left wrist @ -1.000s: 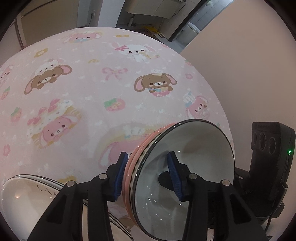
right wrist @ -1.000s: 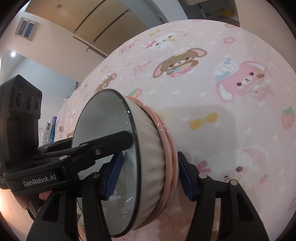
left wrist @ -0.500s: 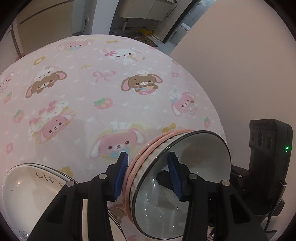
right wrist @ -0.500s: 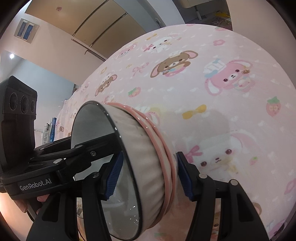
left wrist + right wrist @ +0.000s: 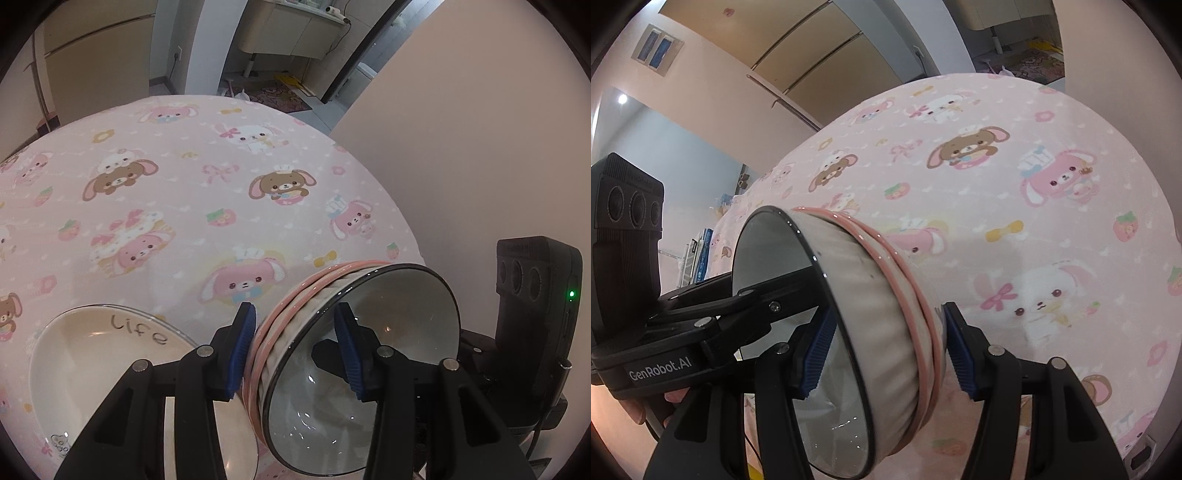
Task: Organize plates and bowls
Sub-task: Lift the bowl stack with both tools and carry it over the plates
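Left hand-held gripper (image 5: 291, 345): closed on the stack's near wall, one blue pad against the outermost pink rim, the other inside the grey bowl.
Right hand-held gripper (image 5: 884, 352): clamped on the opposite wall of the same stack, one blue pad inside the bowl, the other on the pink-rimmed outside.
Stack of bowls (image 5: 354, 373): a dark-rimmed bowl with a glossy grey interior and ribbed pale outside, nested in pink-rimmed bowls; tilted on its side, mouth turned toward the left gripper's camera; held between both grippers above the tabletop.
Same stack, right wrist view (image 5: 871, 325): seen from the outside, pink rims toward the tabletop side.
White dish (image 5: 107, 373): lies on the tabletop to the left of the stack, partly hidden by the left gripper's finger; the word "life" is written on its inner wall.
Tabletop (image 5: 177, 206): round, covered with a pink cloth printed with cartoon rabbits, bears, strawberries and bows.
Person's hand (image 5: 674, 404): fingers visible beneath the left gripper's body.
Wall (image 5: 480, 129): plain pink surface at the tabletop's right edge.
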Demonstrator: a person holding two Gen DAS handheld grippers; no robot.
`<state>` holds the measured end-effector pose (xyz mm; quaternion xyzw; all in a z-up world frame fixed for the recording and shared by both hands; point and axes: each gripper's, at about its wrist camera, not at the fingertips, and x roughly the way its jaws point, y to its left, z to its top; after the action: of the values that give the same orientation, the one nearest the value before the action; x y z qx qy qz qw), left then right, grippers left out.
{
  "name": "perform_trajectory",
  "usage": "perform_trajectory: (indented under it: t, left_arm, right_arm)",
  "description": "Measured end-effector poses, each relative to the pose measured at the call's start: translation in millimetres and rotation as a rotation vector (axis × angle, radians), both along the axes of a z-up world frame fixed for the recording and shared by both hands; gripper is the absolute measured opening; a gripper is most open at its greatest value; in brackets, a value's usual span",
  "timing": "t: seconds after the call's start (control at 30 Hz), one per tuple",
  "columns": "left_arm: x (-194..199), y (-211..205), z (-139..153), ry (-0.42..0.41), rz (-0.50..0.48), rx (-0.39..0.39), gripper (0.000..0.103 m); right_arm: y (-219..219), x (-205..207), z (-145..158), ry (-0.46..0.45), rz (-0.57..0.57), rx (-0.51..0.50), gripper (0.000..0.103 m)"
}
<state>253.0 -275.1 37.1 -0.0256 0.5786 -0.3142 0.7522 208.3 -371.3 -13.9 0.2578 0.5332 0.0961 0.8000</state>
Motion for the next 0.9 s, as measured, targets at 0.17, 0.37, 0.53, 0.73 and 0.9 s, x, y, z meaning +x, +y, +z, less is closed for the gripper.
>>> perform_trajectory:
  t: [0.17, 0.37, 0.53, 0.73, 0.9]
  left_arm:
    - [-3, 26, 20, -0.025, 0.024, -0.019, 0.046]
    - [-6, 62, 38, -0.052, 0.056, -0.035, 0.046]
    - [-11, 98, 44, -0.055, 0.097, -0.044, 0.046]
    - [-19, 141, 47, -0.053, 0.15, -0.04, 0.046]
    - [-28, 172, 50, -0.063, 0.188, -0.033, 0.046]
  right_arm:
    - [21, 1, 19, -0.029, 0.021, -0.024, 0.057]
    - [52, 4, 36, -0.056, 0.058, -0.041, 0.057]
    - [86, 9, 42, -0.06, 0.102, -0.054, 0.057]
    - [129, 10, 43, -0.067, 0.159, -0.066, 0.057]
    - [159, 10, 42, -0.072, 0.204, -0.063, 0.057]
